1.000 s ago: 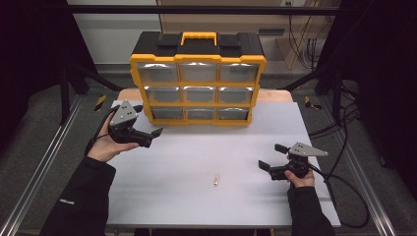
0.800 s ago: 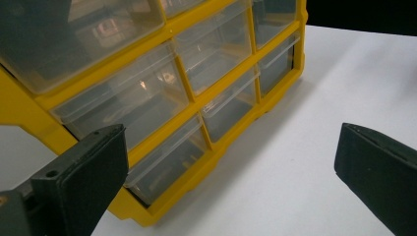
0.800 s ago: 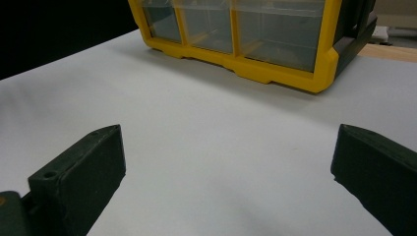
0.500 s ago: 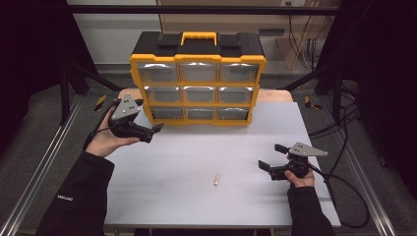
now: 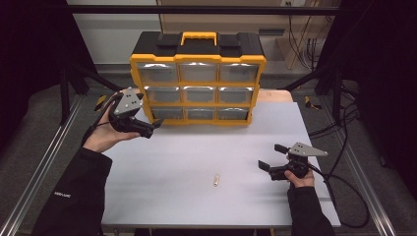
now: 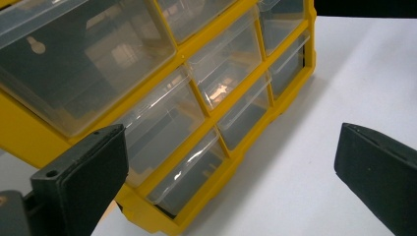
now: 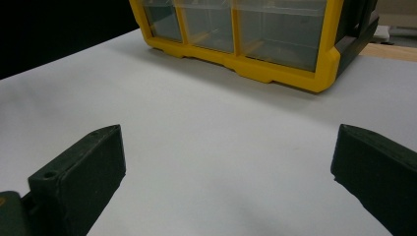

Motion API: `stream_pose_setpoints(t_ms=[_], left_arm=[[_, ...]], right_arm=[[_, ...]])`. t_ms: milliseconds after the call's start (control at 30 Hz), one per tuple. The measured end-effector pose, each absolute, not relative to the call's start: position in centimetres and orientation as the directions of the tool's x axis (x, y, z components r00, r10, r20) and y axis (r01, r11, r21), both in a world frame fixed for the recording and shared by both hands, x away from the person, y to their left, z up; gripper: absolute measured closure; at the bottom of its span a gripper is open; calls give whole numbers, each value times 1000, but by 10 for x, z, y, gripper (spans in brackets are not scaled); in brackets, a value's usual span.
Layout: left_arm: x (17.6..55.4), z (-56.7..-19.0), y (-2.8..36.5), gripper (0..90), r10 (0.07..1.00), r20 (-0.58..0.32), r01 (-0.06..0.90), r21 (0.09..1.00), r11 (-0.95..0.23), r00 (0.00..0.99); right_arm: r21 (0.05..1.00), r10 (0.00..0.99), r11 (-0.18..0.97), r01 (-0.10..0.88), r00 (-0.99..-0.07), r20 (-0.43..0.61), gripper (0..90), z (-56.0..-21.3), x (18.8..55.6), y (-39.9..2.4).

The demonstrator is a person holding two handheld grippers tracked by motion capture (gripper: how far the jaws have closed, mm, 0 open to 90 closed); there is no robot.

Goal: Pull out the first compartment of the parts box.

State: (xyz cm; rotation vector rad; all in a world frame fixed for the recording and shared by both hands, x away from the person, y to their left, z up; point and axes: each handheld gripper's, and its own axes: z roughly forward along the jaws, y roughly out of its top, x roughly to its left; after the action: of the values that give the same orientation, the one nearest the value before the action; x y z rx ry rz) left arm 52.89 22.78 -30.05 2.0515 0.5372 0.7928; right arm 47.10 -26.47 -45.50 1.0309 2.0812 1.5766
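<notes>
A yellow and black drawer cabinet (image 5: pixel 197 81) with clear drawers stands at the back of the white table (image 5: pixel 196 147). My left gripper (image 5: pixel 153 125) is open and held just off the cabinet's bottom left drawer (image 5: pixel 164 112). In the left gripper view that cabinet (image 6: pixel 162 98) is close ahead, with nothing between the jaws. My right gripper (image 5: pixel 271 156) rests open near the table's right front. A small pale cylindrical part (image 5: pixel 216 180) lies on the table to its left. The right gripper view looks across bare table to the cabinet's base (image 7: pixel 255 44).
Black frame posts stand at both sides of the table. Cables (image 5: pixel 344 196) trail off the right edge onto the floor. A wooden board (image 5: pixel 275 95) shows behind the cabinet at the right.
My left gripper has moved up and to the right, closer to the cabinet's lower left corner. The right gripper has stayed put.
</notes>
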Motion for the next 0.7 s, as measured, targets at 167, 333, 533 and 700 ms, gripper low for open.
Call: stream_pose_setpoints(t_ms=[167,333,533,700], left_arm=[[532,-297,226,0,620,351,82,824,-560,702],[534,-292,225,0,616,372,74,815,-575,694],[537,-286,224,0,615,399,64,804,-592,680],[539,-282,224,0,606,429,49,789,-613,670]], right_arm=[[931,714,126,344,-683,156,6,-455,471,-265],[930,714,126,345,-683,156,6,-455,471,-265],[930,714,126,345,-683,156,6,-455,471,-264],[930,714,126,345,-682,156,6,-455,471,-265]])
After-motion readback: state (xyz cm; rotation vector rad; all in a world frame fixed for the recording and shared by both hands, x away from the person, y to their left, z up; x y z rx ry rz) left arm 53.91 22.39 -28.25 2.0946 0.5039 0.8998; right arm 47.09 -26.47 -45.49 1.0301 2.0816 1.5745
